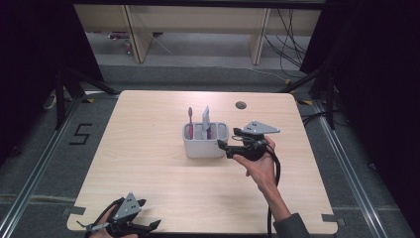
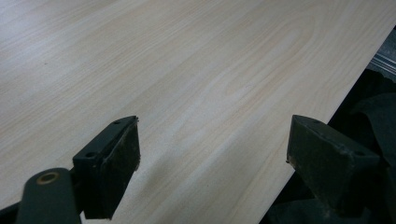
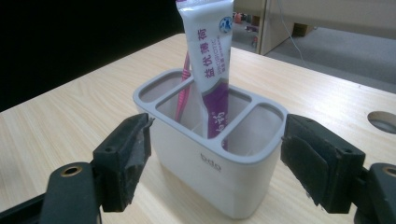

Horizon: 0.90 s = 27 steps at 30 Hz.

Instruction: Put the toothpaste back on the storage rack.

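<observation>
Your right gripper [image 1: 229, 137] was just beside the grey holder [image 1: 205, 140], on its right side as seen from above. Its jaws stood wide apart and nothing was pinched between them. In the right gripper view, the holder [image 3: 212, 154] sat in front of the two black jaws, and I could not tell if a pad touched its wall. The holder stood upright near the middle of the table [image 1: 148, 163]. It had three open pockets in a row. A pink toothbrush [image 1: 190, 122] stood up in it, and a white and purple toothpaste tube [image 1: 206, 120] stood up beside the brush. In the right gripper view, the tube [image 3: 210, 51] leaned a little in the middle pocket, and the toothbrush [image 3: 183, 91] showed just behind it. A small round hole [image 1: 240, 105] was in the table top, farther back and to the right of the holder. Your left gripper [image 1: 151, 225] was low at the near edge of the table, well apart from the holder. Its jaws were open too, with only bare wood [image 2: 187, 70] between them.
</observation>
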### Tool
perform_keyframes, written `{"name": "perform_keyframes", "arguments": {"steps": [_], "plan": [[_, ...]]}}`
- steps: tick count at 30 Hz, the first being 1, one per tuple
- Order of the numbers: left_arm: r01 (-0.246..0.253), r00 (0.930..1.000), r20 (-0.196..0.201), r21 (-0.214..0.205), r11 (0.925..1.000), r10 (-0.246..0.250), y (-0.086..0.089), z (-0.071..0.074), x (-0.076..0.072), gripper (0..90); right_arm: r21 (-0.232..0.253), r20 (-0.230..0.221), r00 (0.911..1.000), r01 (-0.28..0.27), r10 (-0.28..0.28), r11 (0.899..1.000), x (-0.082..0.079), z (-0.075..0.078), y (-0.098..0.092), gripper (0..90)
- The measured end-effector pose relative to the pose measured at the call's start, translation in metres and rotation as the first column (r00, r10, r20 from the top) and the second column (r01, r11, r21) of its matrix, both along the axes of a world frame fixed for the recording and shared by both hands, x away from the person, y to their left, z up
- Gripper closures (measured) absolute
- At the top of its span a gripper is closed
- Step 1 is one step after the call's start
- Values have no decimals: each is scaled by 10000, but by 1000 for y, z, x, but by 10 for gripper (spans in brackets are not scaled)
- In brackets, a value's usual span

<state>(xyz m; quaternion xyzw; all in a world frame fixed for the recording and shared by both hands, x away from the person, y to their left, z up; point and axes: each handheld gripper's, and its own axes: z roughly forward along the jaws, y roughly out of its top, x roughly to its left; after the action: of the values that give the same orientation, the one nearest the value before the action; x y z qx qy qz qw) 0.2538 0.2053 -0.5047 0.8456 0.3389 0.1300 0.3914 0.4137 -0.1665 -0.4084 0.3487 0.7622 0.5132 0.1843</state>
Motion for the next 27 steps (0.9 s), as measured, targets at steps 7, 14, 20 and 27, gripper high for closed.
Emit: {"name": "perform_keyframes", "arguments": {"steps": [7,14,20,27], "plan": [[-42,10000,26,15,10000,42,0,0,0,167,4,-214,9998,-15,16,10000,-4,-3,-9,248],[48,10000,-10,124,9999,-48,2,1,1,168,-153,-163,9999,3,-6,9999,-11,-2,-16,234],[-138,9999,-12,-35,9999,138,1,0,0,168,-108,-248,9997,-37,34,9999,-17,-2,-21,229],[-189,9998,-8,-27,9998,189,1,0,0,168,-230,-200,9998,91,-95,9997,-25,-2,-30,223]]}}
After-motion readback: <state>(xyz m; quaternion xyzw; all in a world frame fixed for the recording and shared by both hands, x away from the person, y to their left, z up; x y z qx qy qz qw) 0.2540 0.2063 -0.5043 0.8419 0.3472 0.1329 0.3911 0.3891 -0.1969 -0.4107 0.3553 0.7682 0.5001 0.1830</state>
